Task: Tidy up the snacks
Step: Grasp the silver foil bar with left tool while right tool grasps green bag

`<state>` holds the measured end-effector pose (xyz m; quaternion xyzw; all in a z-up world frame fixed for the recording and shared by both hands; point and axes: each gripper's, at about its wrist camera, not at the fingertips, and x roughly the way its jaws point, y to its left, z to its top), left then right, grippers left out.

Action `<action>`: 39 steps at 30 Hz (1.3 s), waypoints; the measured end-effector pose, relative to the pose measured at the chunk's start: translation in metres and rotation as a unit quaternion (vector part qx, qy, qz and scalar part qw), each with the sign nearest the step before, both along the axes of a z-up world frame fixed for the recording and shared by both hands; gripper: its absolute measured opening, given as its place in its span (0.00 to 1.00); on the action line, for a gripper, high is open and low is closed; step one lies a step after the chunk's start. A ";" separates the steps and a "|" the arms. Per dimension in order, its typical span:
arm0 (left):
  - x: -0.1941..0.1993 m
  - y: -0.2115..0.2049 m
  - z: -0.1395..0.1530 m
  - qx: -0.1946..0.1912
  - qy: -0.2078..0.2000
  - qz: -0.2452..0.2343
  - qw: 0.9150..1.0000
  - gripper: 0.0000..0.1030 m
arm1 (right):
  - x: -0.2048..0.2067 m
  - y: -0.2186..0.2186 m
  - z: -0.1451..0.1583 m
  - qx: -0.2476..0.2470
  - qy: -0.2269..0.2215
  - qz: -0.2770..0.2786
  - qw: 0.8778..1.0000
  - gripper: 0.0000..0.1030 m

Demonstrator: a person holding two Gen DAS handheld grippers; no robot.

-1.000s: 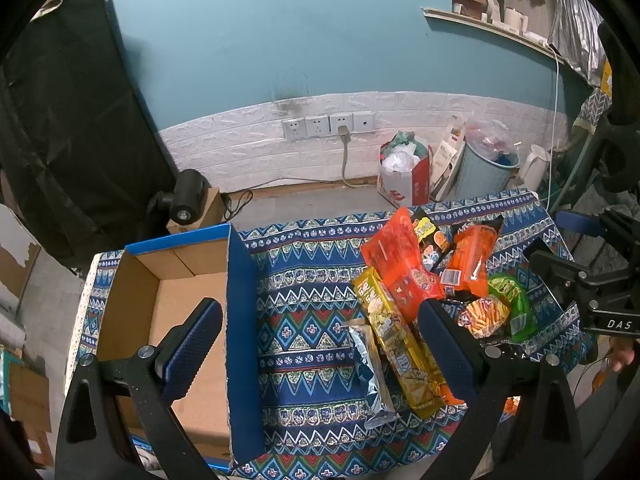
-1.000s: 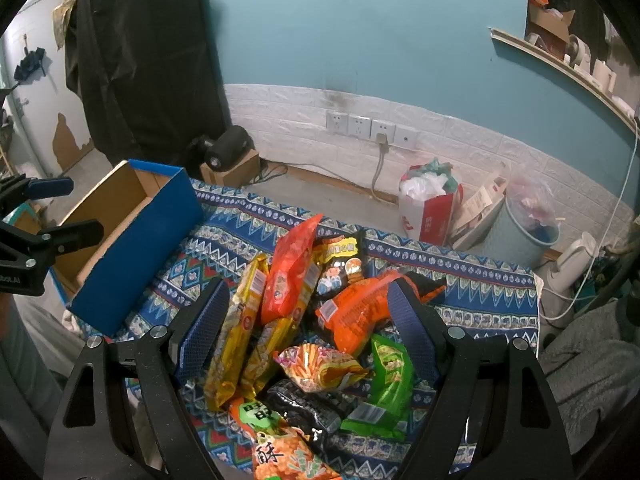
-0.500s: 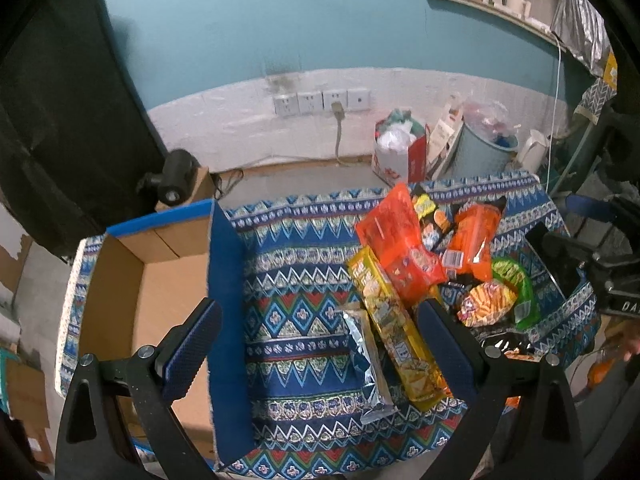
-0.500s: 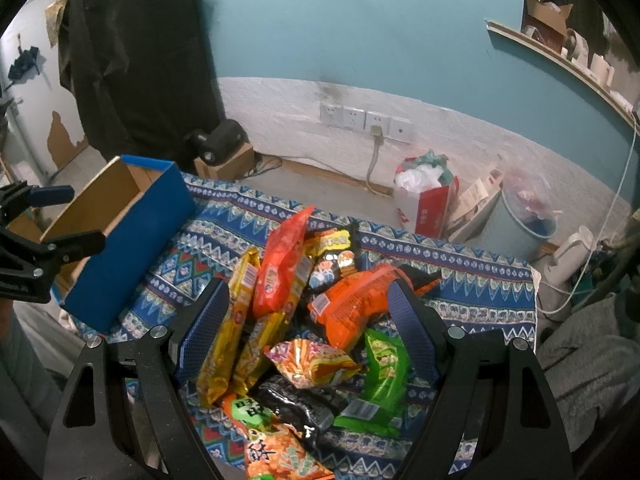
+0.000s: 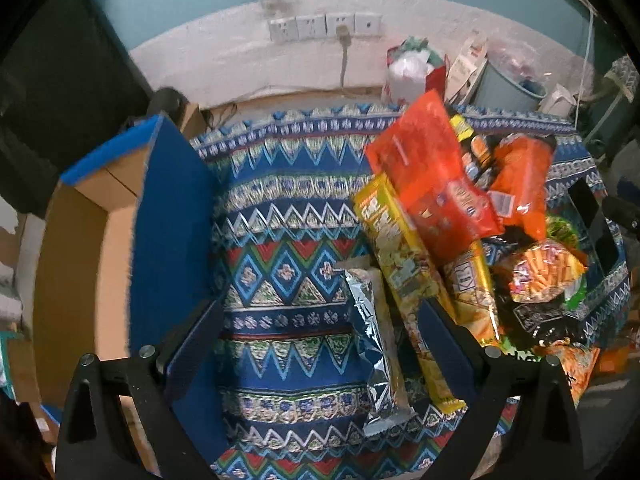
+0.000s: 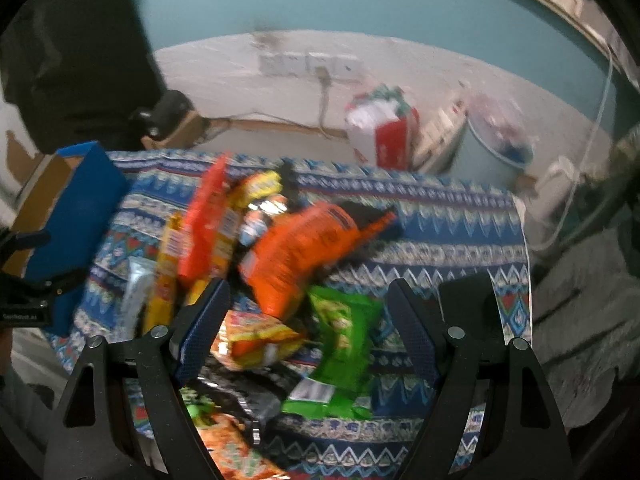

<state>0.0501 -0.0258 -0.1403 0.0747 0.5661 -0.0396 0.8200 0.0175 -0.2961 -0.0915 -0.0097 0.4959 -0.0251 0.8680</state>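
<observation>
A pile of snack packets lies on a patterned blue cloth (image 5: 280, 240). In the left wrist view a silver packet (image 5: 376, 344) and a long yellow packet (image 5: 404, 276) lie nearest, with a red bag (image 5: 432, 172) and an orange bag (image 5: 520, 176) behind. My left gripper (image 5: 320, 332) is open and empty, above the cloth and the silver packet. An open cardboard box with blue outer walls (image 5: 172, 216) stands at the left. My right gripper (image 6: 308, 320) is open and empty above a green packet (image 6: 344, 336), a yellow-orange packet (image 6: 256, 336) and the orange bag (image 6: 296, 248).
Beyond the table's far edge are a wall with sockets (image 5: 324, 26), a red and white bag (image 5: 412, 76) and a grey bin (image 5: 508, 84). The box also shows at the left in the right wrist view (image 6: 76, 220). A black phone-like slab (image 5: 592, 216) lies at the cloth's right edge.
Both grippers have moved down and forward toward the table. The snacks and box appear larger and nearer. The right wrist view is blurred by motion. Both stay open.
</observation>
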 end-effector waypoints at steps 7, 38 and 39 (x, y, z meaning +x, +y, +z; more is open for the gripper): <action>0.012 -0.006 -0.034 0.000 0.041 0.009 0.999 0.90 | 0.007 -0.025 -0.041 -0.003 0.054 -0.026 0.998 0.77; 0.004 -0.023 -0.066 0.032 0.047 -0.041 0.998 0.27 | 0.013 -0.029 -0.109 -0.018 0.147 -0.023 0.989 0.33; 0.004 -0.021 -0.061 0.027 0.042 -0.039 0.998 0.27 | 0.010 -0.030 -0.101 -0.020 0.141 -0.023 0.990 0.33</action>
